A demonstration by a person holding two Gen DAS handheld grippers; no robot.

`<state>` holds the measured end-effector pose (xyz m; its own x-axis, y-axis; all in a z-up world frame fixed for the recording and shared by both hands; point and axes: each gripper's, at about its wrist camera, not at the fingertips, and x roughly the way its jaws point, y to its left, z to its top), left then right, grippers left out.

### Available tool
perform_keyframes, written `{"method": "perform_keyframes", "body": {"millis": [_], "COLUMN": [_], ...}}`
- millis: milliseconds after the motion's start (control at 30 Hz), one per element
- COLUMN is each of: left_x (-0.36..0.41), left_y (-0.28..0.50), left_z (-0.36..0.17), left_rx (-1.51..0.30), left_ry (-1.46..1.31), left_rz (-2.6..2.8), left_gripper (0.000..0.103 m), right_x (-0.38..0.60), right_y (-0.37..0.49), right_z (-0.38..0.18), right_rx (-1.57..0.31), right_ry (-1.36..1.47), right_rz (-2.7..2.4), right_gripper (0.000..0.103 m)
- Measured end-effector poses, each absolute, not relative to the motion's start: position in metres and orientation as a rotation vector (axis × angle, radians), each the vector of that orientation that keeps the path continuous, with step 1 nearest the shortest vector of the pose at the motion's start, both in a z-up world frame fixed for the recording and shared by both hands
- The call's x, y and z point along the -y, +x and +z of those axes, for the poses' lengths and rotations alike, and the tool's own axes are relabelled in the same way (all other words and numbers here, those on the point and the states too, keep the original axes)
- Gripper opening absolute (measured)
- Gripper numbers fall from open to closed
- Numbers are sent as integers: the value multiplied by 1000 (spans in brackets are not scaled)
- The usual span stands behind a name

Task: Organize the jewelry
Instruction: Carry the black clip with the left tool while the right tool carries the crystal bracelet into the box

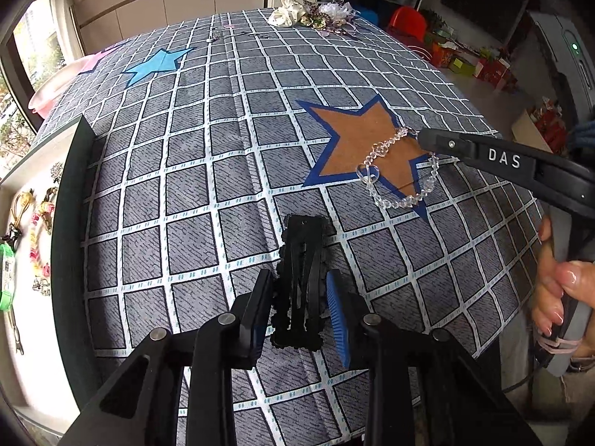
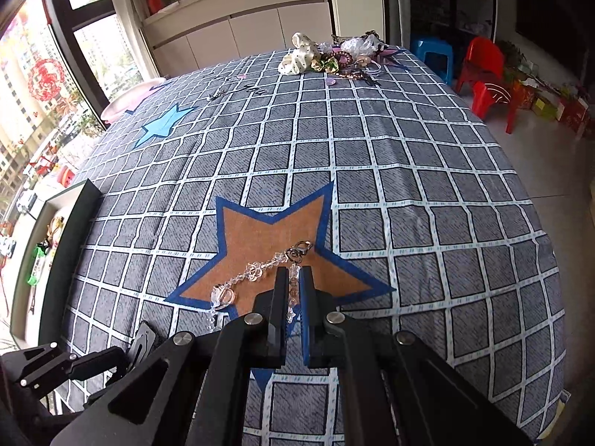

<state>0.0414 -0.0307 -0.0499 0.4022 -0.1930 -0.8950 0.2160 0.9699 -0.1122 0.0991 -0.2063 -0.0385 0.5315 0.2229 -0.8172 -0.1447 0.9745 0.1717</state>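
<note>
Left wrist showed my left tool clamped on black hair clips, pointing lengthwise away; tray lay left, right tool pinching the crystal chain.

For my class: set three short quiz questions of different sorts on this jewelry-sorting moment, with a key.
1. True or false: the right gripper is shut on the clear bead chain.
2. Multiple choice: the chain hangs over which star? A) the blue star B) the brown star C) neither
3. Fill in: between its fingers the left gripper holds black hair ____.

Key: 1 true; 2 B; 3 clips.
</note>
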Motion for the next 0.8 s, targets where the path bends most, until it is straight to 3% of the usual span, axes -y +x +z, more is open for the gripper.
{"method": "perform_keyframes", "body": {"millis": [800], "left_x": [6], "left_y": [23], "left_z": [-21], "left_rx": [-1019], "left_ry": [60], "left_rz": [-241], "left_gripper": [37], "right_x": [213], "right_y": [57], "right_z": [-19], "right_rx": [-970], "right_ry": [165], "right_rz": [203], "right_gripper": [6]}}
